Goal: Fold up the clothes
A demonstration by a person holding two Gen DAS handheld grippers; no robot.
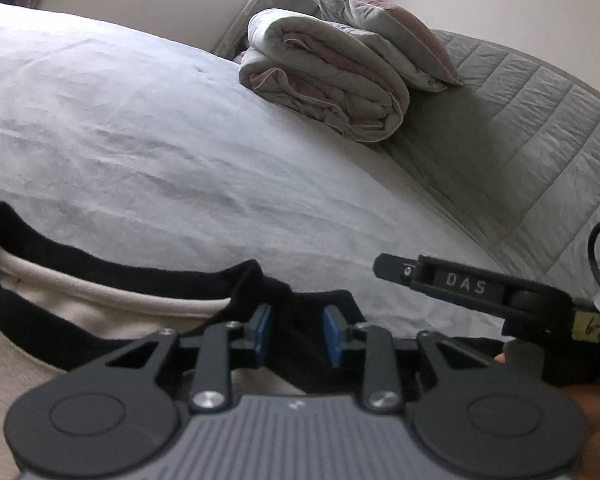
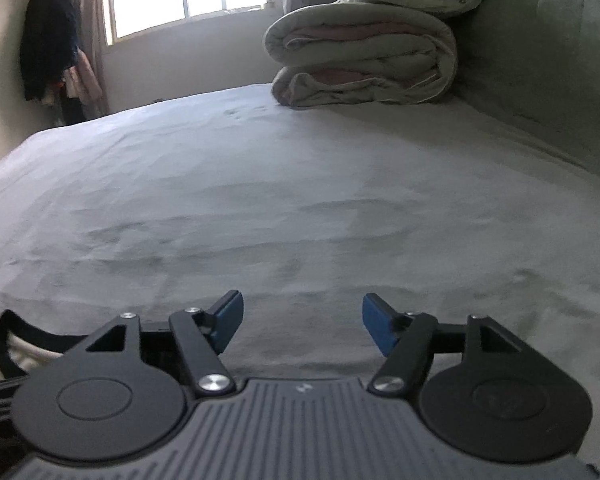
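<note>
While between left fingers (image 1: 261, 330): shirt (image 1: 304, 344)

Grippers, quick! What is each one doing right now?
Left gripper: fingers around the shirt's black shoulder; a firm pinch cannot be told.
Right gripper: open, empty, over the bed sheet.

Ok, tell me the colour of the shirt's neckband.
Black neckband on a cream shirt; left wrist view.
</note>
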